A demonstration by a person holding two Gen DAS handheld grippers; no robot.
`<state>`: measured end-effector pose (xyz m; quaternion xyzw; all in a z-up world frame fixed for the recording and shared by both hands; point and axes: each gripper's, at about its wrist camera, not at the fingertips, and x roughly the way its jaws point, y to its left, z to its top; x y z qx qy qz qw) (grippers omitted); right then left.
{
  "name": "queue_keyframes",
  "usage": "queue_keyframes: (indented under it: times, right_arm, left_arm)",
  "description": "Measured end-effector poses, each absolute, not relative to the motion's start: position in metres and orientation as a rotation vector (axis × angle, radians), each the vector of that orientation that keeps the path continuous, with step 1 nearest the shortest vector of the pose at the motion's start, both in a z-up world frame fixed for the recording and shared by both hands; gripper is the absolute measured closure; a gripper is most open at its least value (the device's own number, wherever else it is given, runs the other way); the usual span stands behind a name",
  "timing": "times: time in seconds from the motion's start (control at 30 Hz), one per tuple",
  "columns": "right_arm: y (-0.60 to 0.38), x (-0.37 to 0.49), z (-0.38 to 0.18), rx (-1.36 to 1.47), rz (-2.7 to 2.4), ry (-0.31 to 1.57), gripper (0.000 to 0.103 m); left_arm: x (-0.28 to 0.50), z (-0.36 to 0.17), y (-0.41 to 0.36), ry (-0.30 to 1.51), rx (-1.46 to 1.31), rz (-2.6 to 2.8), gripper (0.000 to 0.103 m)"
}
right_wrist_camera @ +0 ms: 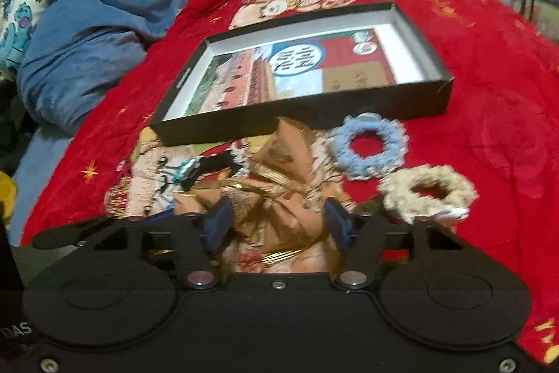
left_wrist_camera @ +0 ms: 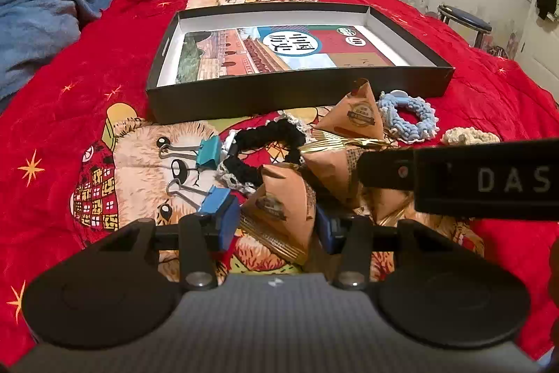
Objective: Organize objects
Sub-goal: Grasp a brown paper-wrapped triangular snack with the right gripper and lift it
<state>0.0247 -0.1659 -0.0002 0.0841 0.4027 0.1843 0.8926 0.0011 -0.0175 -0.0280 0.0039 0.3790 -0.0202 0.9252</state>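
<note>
Brown paper packets point(right_wrist_camera: 279, 198) lie between the open, empty right hand-held gripper point(right_wrist_camera: 279, 226) fingers.

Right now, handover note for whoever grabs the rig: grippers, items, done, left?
Left gripper: open, empty, low over the brown snack packets.
Right gripper: open, empty, over the same packets.
Black box: open on the red blanket, holds only a book.
In front of the box: packets, two binder clips, and black, blue and cream scrunchies.
Done: none of the loose items is boxed.
Left: all the loose items, probably into the box.
</note>
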Motion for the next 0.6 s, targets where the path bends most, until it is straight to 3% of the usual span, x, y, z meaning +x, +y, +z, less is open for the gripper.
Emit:
queue_keyframes:
  times: [0.17,0.33,0.43,0.6]
  right_arm:
    - [-0.163,0.029,-0.007,0.137,0.336,0.869,0.053]
    - [-0.166,0.035,-0.016,0.146,0.297,0.895,0.054]
    - [-0.163,0.034,-0.018,0.132,0.282,0.894,0.054]
    - [-0.16,0.033,-0.021,0.121,0.272,0.888,0.057]
  left_arm:
    - [0.003,-0.033,-0.021,0.761,0.026,-0.036,0.041]
    - [0.004,-0.034,-0.027,0.754,0.052,-0.014,0.038]
    - [0.003,-0.034,-0.025,0.752,0.046,-0.014,0.05]
    - [0.003,-0.031,-0.023,0.758,0.043,-0.004,0.054]
